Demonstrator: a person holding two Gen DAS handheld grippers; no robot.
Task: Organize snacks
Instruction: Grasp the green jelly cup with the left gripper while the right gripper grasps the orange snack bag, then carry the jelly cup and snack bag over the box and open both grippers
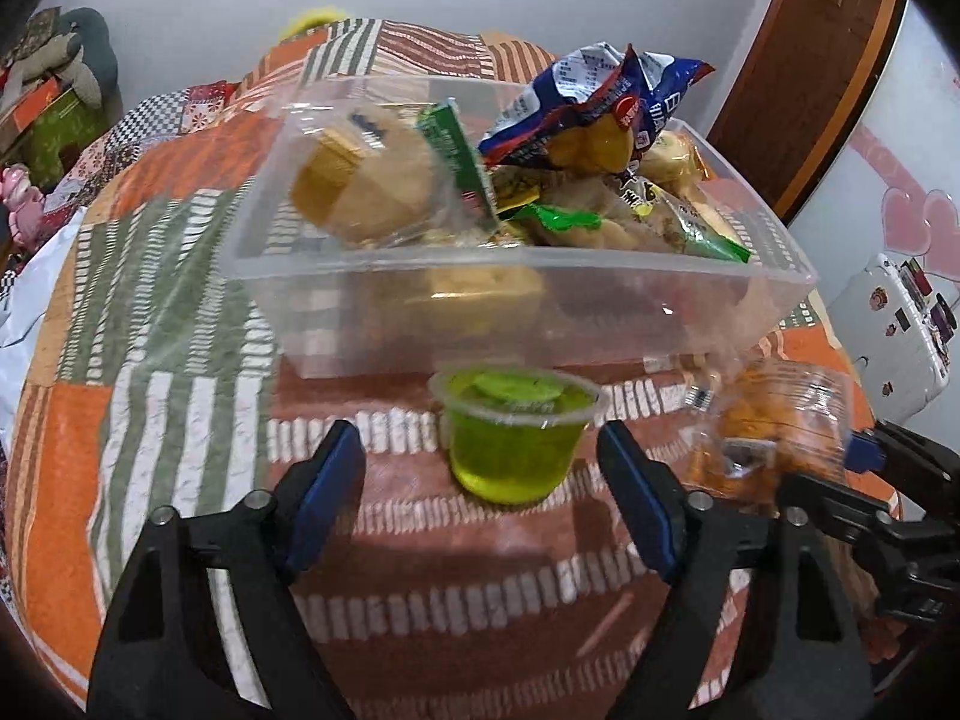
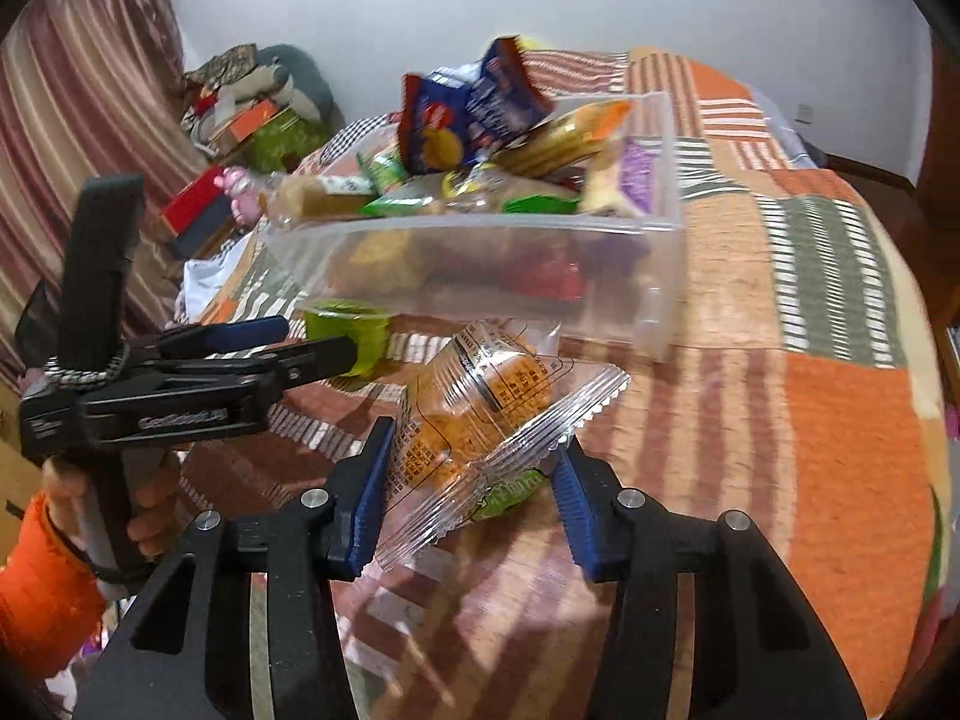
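- The left gripper (image 1: 480, 468) hangs low over the patchwork bedspread (image 1: 180, 312), its jaws spread wide with nothing between the pads.
- The green jelly cup (image 1: 516, 432) stands upright on the bed just ahead of those jaws and roughly centred in the gap, touching neither pad; a short straight push forward would bracket it, so this hand is by far the nearer one.
- Just beyond the cup sits the clear plastic bin (image 1: 540, 300), already heaped with snack packets, the blue chip bag (image 1: 606, 102) sticking out on top.
- The right gripper (image 2: 468, 498) has its jaws pinching the clear packet of orange snacks (image 2: 480, 420), which rises tilted from the pads, long axis pointing up and towards the bin.
- In my judgement the bin lies straight ahead of that packet, near but not yet under it.
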